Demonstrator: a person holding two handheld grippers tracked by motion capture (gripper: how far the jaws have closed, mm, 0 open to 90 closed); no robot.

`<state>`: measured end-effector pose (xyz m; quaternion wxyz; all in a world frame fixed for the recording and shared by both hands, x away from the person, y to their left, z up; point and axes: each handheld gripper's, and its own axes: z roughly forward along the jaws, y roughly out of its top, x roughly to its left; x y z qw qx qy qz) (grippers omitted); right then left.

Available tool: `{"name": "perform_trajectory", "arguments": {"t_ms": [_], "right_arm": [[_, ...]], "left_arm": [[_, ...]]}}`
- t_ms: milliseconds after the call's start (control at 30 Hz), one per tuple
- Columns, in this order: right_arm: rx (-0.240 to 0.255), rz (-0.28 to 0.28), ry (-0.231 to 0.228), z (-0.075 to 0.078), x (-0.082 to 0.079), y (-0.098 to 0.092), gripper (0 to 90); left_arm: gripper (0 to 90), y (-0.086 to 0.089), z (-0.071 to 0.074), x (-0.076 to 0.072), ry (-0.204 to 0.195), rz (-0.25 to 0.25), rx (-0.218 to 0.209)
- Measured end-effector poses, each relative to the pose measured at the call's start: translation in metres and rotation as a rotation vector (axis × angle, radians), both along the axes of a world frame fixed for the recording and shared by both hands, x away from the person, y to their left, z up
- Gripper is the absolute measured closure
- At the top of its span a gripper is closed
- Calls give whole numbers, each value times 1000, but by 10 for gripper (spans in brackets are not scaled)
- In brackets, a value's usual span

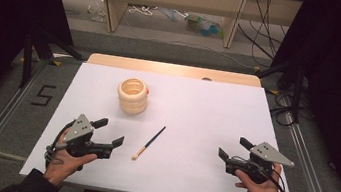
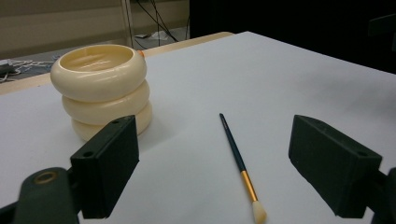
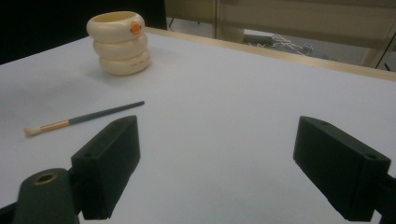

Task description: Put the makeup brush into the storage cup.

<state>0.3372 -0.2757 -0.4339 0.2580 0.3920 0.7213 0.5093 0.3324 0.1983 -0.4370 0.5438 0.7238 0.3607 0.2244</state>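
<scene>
Paintbrush [image 1: 148,143] lies untouched near the cream ringed holder [image 1: 133,96]; my left gripper [image 1: 111,134] and right gripper [image 1: 234,148] gape empty. Next, I'd pinch the handle.

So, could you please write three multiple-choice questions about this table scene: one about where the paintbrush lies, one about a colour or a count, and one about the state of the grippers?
1. Where does the paintbrush lie?
A. inside the cream holder
B. flat on the white table, between the two grippers
C. between the right gripper's jaws

2. How many stacked bulging rings form the cream holder?
A. one
B. three
C. five

3. What is the state of the left gripper and the right gripper?
A. both open and holding nothing
B. left shut on the brush
C. right shut on the holder

Answers:
1 B: the high view shows it flat on the white table, nearer the left gripper, apart from the holder.
2 B: the left gripper view shows three rings.
3 A: each gripper view shows wide jaws with only table between them.
</scene>
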Motion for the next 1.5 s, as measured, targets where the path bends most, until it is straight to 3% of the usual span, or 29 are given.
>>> {"name": "perform_trajectory", "arguments": {"t_ms": [300, 500, 767, 800, 867, 933, 1133, 1167, 1400, 1433, 1467, 1500], "right_arm": [[-26, 8, 35, 2, -1, -1, 159], [-10, -2, 20, 0, -1, 0, 159], [-6, 11, 23, 0, 0, 0, 159], [-21, 6, 20, 0, 1, 0, 159], [-16, 11, 9, -1, 1, 0, 159], [-11, 8, 32, 0, 0, 1, 159], [-5, 17, 39, -1, -1, 2, 159], [-8, 17, 38, -1, -1, 2, 160], [-14, 25, 42, -1, -1, 3, 160], [2, 34, 39, -2, 0, 4, 160], [2, 35, 40, -2, 0, 4, 160], [-15, 30, 48, -1, -1, 3, 160]], "left_arm": [[159, -5, -1, 1, 14, -25, 4], [160, -11, 2, 2, 16, -46, 18], [159, -19, 8, 10, 57, -56, 40], [159, -23, 11, 13, 73, -66, 72], [159, -26, 13, 16, 93, -63, 83], [160, -31, 14, 21, 115, -77, 125], [161, -41, 14, 27, 172, -84, 178], [163, -44, 13, 32, 194, -112, 223], [171, -58, 10, 44, 249, -125, 299], [171, -64, 10, 48, 265, -132, 331], [171, -64, 10, 48, 265, -132, 331], [171, -69, 10, 51, 272, -142, 363]]}}
